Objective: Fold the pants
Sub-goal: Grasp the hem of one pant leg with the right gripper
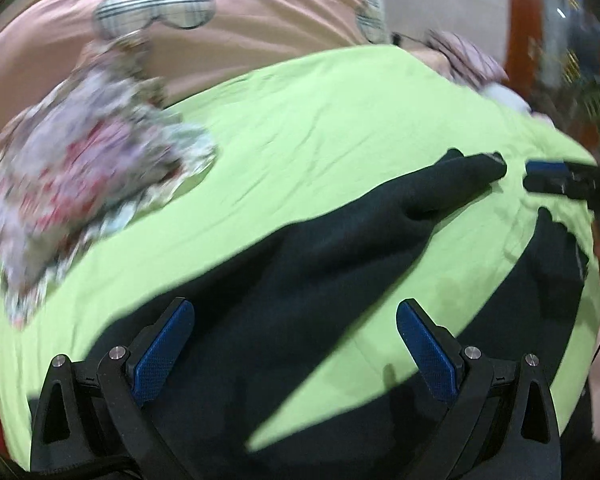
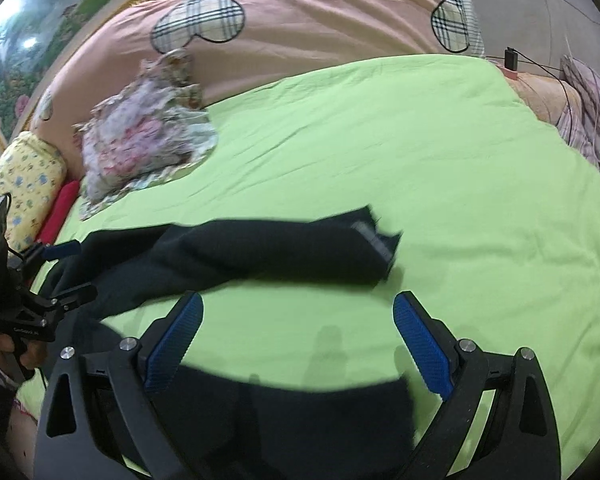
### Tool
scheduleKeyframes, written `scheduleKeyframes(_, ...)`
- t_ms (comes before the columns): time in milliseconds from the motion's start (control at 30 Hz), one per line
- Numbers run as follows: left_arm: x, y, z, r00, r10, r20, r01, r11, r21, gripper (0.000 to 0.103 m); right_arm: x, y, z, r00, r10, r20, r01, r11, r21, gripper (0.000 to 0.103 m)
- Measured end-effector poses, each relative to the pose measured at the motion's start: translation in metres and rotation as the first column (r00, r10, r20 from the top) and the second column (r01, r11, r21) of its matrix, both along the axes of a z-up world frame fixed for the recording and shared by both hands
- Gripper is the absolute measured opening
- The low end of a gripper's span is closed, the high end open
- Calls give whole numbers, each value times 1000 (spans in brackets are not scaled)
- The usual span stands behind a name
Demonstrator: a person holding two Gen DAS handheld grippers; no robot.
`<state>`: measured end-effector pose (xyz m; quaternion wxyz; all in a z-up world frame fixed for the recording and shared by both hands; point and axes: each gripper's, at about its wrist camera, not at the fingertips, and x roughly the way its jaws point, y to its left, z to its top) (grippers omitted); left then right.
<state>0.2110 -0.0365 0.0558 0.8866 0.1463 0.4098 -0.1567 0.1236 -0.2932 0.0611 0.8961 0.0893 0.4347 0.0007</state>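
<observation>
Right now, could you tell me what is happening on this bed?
A person is holding a two-finger tool in each hand over dark pants spread unfolded on a lime green sheet. The left tool hovers open above the pants, and the right tool is open too, over the sheet beside one leg. Neither grips any fabric. A floral cloth lies further back.

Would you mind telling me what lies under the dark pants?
The dark pants lie spread on the green sheet, which shows all around them. Whatever is beneath the sheet is covered.
</observation>
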Motion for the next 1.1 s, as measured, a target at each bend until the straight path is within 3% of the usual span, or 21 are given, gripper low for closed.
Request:
scheduleKeyframes(133, 31, -7, -5, 996, -82, -38, 84, 996, 39, 101, 19, -12, 1, 1000, -17, -11, 17, 1000, 0, 96)
scheduleKeyframes(333, 76, -3, -25, 973, -168, -161, 178, 983, 50, 101, 37, -21, -8, 999, -10, -52, 11, 1000, 10, 96)
scheduleKeyframes(467, 101, 9, -37, 965, -143, -218, 154, 987, 35, 101, 47, -25, -16, 997, 12, -74, -11, 1000, 10, 96)
scheduleKeyframes(600, 119, 19, -56, 919, -151, -364, 136, 988, -66, 98, 56, -28, -23, 996, 13, -91, -10, 1000, 26, 96)
scheduleKeyframes(667, 125, 21, -68, 883, -155, -444, 113, 986, -119, 84, 58, -26, -24, 996, 17, -93, -15, 1000, 21, 93)
scheduleKeyframes(700, 125, 23, -74, 860, -157, -486, 95, 984, -150, 78, 58, -24, -23, 996, 21, -88, -20, 1000, 11, 78)
scheduleKeyframes(733, 124, 24, -78, 850, -164, -501, 85, 981, -176, 64, 58, -22, -23, 996, 21, -88, -21, 1000, -9, 58)
scheduleKeyframes(767, 121, 25, -79, 846, -173, -504, 82, 977, -199, 55, 58, -21, -23, 995, 7, -97, -12, 999, -47, 50)
scheduleKeyframes(800, 116, 25, -77, 849, -182, -496, 83, 973, -215, 49, 58, -21, -23, 995, 4, -101, -10, 998, -60, 33)
scheduleKeyframes(833, 110, 25, -75, 852, -189, -489, 85, 970, -226, 35, 57, -22, -23, 994, 8, -105, -14, 998, -56, 14)
scheduleKeyframes(867, 103, 26, -72, 857, -190, -479, 85, 969, -233, 27, 55, -24, -22, 995, 9, -104, -14, 999, -48, 9)
scheduleKeyframes(933, 87, 30, -65, 866, -200, -458, 83, 961, -263, 21, 50, -25, -18, 996, 12, -89, -17, 999, -51, 9)
scheduleKeyframes(1100, 58, 41, -52, 882, -217, -419, 87, 947, -309, 15, 32, -18, -6, 998, 43, -52, -48, 993, -111, 7)
